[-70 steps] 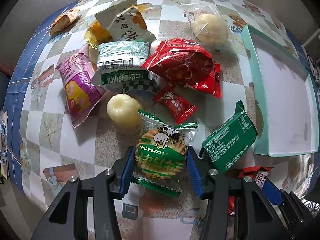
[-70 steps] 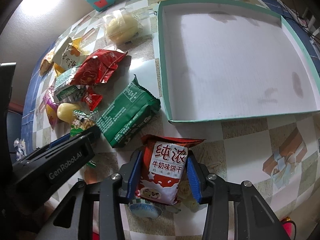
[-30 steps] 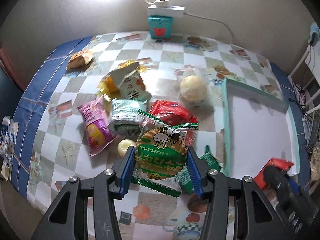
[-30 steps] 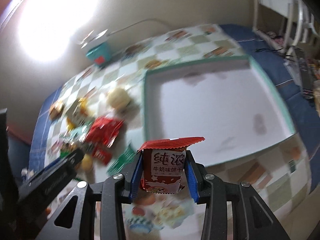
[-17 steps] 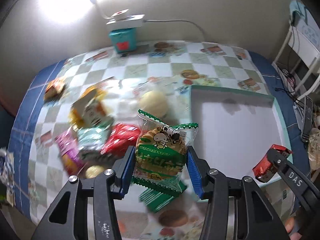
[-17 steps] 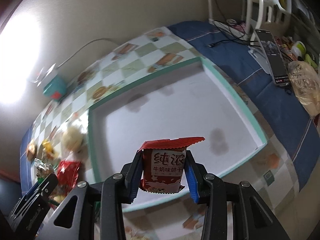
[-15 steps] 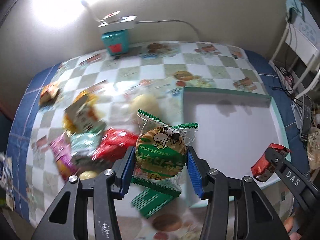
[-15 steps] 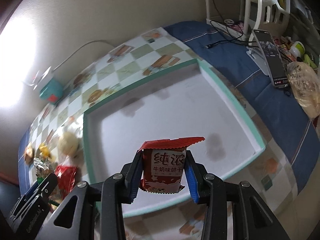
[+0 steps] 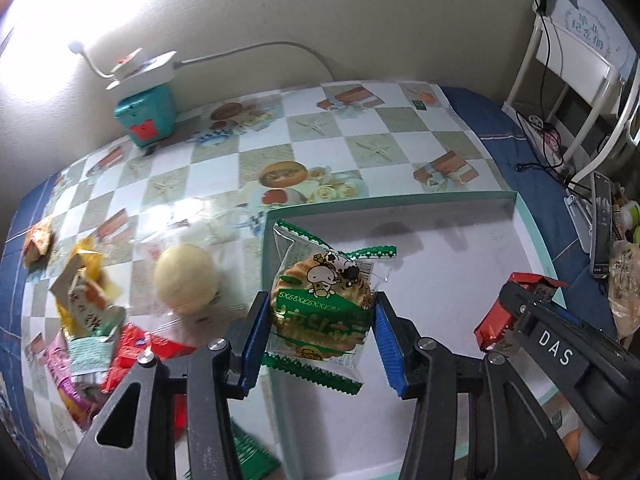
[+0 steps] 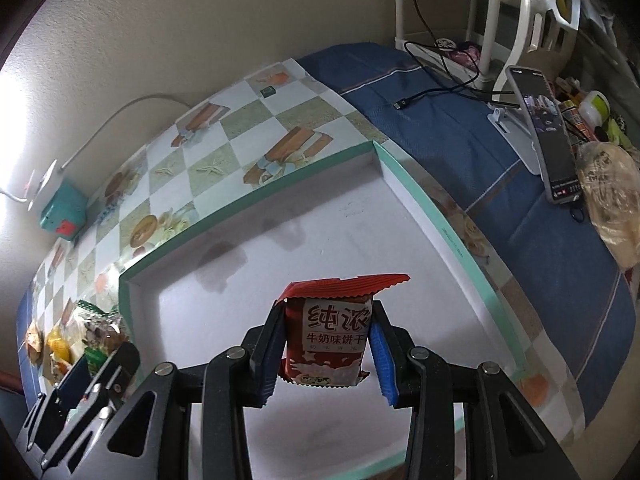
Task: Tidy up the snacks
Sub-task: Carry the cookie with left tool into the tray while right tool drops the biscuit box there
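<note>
Both grippers have carried their packets from the snack pile (image 9: 100,320) over the tray (image 10: 256,196). Left gripper (image 9: 320,336) grasps the green cracker pack (image 9: 320,300) above the tray's left edge; right gripper (image 10: 328,354) clamps the red biscuit pack (image 10: 334,332) over its middle. Placing is in hand: next, lower and release each without overlap

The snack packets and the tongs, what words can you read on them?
"纯浓" and "牛奶味饼干": red packet in the right tongs.
"DAS": side of the right tongs, seen from the left wrist view.
Green cracker packet in the left tongs: letters upside down, too garbled to read.
Packets on the table: too blurred.
</note>
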Demonstrator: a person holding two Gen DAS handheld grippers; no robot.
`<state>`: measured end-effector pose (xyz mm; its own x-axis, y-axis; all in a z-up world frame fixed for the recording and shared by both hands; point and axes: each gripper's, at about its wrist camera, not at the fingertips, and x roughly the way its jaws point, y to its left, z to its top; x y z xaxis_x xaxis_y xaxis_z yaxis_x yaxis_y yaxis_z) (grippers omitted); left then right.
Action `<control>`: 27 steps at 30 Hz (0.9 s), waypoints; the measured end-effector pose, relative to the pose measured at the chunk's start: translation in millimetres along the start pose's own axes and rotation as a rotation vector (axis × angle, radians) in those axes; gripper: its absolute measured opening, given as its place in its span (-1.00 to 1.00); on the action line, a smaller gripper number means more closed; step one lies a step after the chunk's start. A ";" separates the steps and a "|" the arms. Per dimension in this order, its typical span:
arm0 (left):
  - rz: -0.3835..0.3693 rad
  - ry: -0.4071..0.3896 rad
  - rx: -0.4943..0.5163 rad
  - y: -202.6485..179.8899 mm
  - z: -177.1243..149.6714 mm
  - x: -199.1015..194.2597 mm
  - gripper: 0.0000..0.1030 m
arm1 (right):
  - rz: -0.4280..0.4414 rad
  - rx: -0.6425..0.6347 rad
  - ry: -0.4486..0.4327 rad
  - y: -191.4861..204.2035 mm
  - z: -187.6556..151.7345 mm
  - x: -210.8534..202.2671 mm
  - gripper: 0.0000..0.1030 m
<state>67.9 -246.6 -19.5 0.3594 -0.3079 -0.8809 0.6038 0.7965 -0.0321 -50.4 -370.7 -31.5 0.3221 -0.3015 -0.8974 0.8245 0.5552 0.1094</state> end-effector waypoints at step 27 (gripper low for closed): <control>-0.022 0.067 -0.022 0.5 6.2 49.6 0.01 | -0.016 -0.033 0.019 14.6 26.6 29.9 -0.17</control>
<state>90.3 -264.7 -60.2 0.2974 -0.2906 -0.9094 0.5948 0.8015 -0.0617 -16.3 -392.2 -45.4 0.2996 -0.2960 -0.9070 0.8136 0.5758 0.0808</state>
